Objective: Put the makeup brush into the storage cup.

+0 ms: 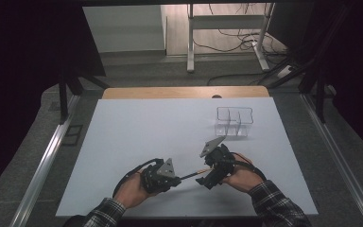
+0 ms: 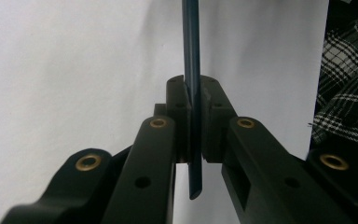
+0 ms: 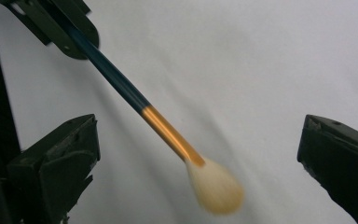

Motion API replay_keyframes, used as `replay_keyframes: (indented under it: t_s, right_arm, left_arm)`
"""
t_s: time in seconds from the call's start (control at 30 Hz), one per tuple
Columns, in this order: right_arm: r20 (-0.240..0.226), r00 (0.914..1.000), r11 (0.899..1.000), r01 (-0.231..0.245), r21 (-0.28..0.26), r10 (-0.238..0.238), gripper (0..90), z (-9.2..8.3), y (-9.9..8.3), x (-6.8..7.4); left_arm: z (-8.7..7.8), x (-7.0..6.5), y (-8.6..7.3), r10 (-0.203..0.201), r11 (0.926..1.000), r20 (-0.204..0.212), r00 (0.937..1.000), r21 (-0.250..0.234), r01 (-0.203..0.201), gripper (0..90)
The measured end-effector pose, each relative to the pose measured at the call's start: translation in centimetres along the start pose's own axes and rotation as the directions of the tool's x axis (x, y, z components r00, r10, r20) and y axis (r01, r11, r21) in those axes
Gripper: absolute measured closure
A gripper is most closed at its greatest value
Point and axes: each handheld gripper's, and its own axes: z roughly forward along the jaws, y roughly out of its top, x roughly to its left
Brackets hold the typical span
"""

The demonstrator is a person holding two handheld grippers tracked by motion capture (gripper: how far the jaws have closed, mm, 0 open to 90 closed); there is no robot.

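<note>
A white table [image 1: 137, 137] fills the near ground, with a clear divided box [image 1: 234, 122] at its far right, empty. The left gripper [image 1: 172, 179] is clamped tight on the brush [image 3: 168, 135] by its dark handle; the right gripper [image 1: 207, 177] stands wide apart, the bristles between its jaws untouched. Judging by this, the handover looks finished; boxing the brush remains.

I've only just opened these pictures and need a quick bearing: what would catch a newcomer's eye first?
First, the makeup brush with its dark blue handle, gold ferrule and pale bristles, held up over the white table near its front edge. The left tongs are shut on its handle, while the right tongs stand wide open around the bristle end. Farther back on the right sits a clear divided organizer.
</note>
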Motion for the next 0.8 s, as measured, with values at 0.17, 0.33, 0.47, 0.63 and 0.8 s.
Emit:
replay_keyframes:
  t_s: [0.17,0.33,0.47,0.63,0.8]
  right_arm:
    - [0.032,0.9995,0.999,0.003,-0.033,-0.002,0.0,-0.2,-0.5,0.1]
    - [0.058,0.998,0.998,-0.023,-0.065,0.027,0.0,-0.6,-1.2,0.0]
    - [0.065,0.9957,0.994,-0.059,-0.095,0.066,0.0,-1.1,-1.8,-0.3]
    - [0.065,0.992,0.987,-0.099,-0.128,0.108,0.0,-1.7,-2.7,-0.7]
    - [0.062,0.9869,0.979,-0.138,-0.148,0.149,0.0,-2.0,-3.4,-0.7]
  left_arm:
    - [-0.2,0.2,-0.3,-0.026,0.9997,0.003,0.9997,-0.005,0.026,84.7]
    - [-0.5,0.2,-0.5,-0.036,0.9993,-0.003,0.9993,-0.013,0.036,84.7]
    - [-0.9,0.3,-0.8,-0.054,0.9983,-0.007,0.9985,-0.02,0.054,84.7]
    - [-1.4,0.4,-1.1,-0.083,0.9954,-0.007,0.9965,-0.048,0.082,84.7]
    - [-2.3,0.4,-1.5,-0.121,0.9878,0.0,0.9927,-0.099,0.12,84.7]
